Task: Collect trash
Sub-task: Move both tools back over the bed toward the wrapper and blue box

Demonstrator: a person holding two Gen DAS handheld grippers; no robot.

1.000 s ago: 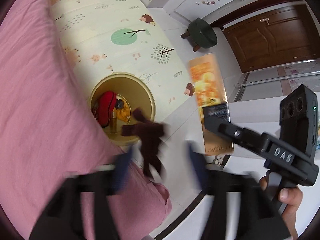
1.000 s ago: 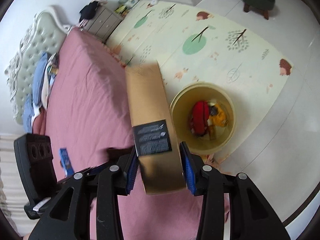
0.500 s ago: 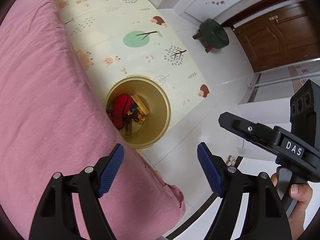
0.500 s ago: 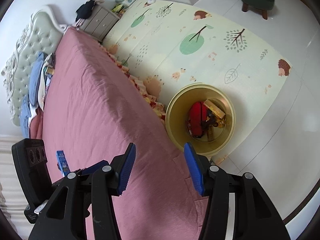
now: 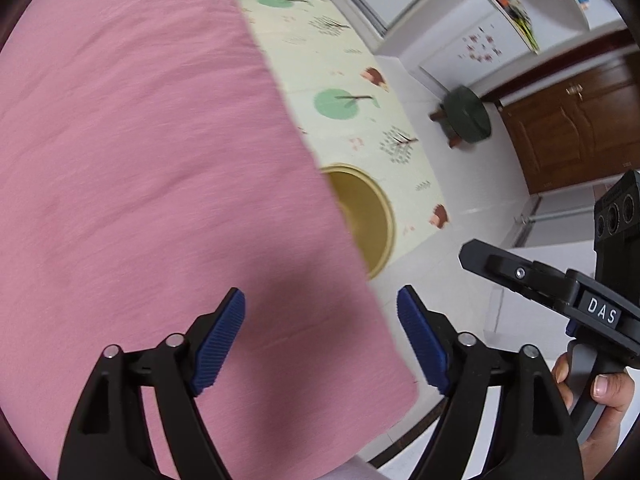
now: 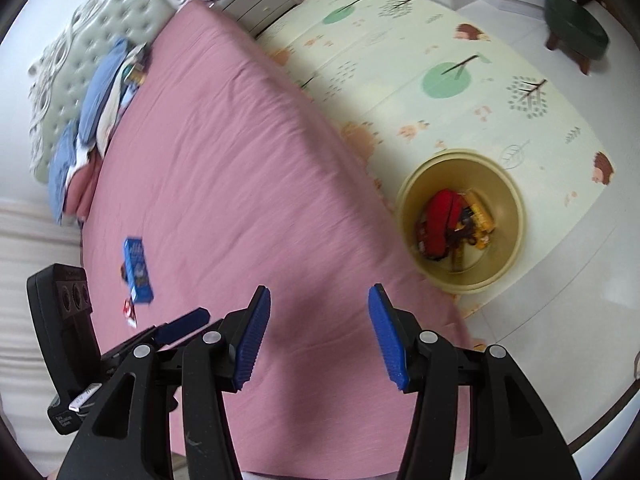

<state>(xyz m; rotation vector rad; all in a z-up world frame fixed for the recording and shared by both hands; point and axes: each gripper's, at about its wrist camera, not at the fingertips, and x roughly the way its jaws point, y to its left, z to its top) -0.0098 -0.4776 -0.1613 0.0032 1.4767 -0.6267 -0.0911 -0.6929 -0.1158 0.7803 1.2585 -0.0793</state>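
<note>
The left gripper [image 5: 320,336], its jaws just opened further, hangs empty over the pink bedspread [image 5: 140,160]. The right gripper [image 6: 318,336] gapes empty too. Beside the bed, the yellow bin [image 6: 508,184] holds red and yellow trash [image 6: 444,216]; a blue carton [image 6: 138,266] lies on the bedspread.

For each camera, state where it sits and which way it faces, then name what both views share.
Left wrist: sits on the left gripper, looking steeply down over the pink bed; its open blue-padded fingers show, plus the right gripper in a hand.
Right wrist: sits on the right gripper, looking down across the bed toward the headboard; the left gripper's body shows.
Shared: bed, yellow bin, play mat, green stool.
</note>
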